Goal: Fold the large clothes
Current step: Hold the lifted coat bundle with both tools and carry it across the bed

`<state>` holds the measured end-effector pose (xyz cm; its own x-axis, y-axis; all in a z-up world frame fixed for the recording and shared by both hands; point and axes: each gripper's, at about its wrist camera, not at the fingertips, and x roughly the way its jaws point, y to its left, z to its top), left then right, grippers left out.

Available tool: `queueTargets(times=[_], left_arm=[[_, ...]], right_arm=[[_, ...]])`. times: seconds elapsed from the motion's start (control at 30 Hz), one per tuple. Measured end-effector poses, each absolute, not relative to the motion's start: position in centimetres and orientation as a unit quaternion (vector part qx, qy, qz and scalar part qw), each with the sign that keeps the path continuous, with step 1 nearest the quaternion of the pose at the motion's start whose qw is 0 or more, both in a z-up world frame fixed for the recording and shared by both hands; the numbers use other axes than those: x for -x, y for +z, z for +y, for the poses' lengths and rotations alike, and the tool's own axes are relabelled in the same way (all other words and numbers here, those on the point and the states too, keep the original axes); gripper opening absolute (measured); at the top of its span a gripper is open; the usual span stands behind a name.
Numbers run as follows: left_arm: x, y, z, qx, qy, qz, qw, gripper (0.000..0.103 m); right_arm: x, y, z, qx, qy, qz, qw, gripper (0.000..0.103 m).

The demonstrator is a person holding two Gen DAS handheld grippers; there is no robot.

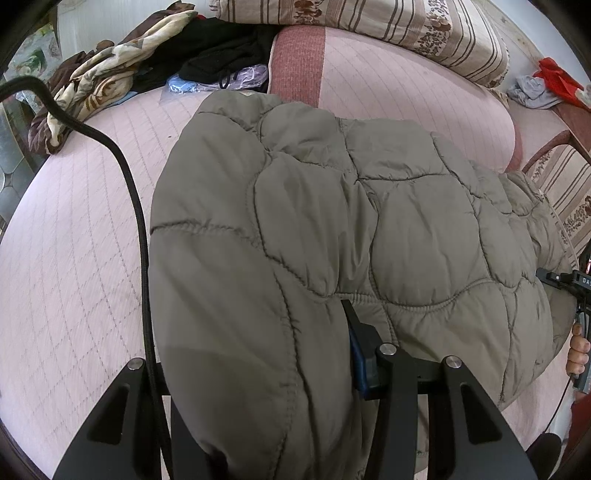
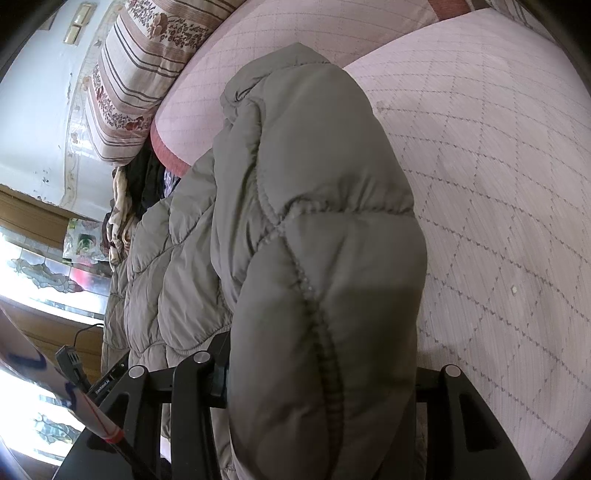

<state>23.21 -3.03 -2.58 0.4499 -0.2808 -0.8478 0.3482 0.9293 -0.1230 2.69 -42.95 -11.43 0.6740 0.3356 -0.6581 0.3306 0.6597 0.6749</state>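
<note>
A pink quilted bed [image 1: 74, 240] carries a large olive puffer jacket [image 1: 351, 221], spread lengthwise toward striped pillows [image 1: 424, 29]. The left tongs [image 1: 258, 369] pinch a thick padded edge of the jacket; the right tongs [image 2: 325, 369] clamp another puffy section in the same way. The work appears mid-fold, both ends gathered. The next move likely calls for carrying the gripped edges across together, keeping the bulky padding from slipping.

The quilted jacket [image 1: 332, 229] buries the left gripper's [image 1: 258, 369] left finger and the right gripper's [image 2: 325, 369] right finger; its near hem runs off the frame.
</note>
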Motion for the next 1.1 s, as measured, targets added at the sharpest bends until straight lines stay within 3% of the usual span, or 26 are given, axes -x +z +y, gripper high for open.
queueTargets(times=[1.1], left_arm=[[-21.6,-2.5,-2.6,-0.026,-0.168,0.497,0.851,0.046]], right_arm=[[-2.3,-10.6,-43.9,-0.414,0.008,0.393,0.821,0.047]])
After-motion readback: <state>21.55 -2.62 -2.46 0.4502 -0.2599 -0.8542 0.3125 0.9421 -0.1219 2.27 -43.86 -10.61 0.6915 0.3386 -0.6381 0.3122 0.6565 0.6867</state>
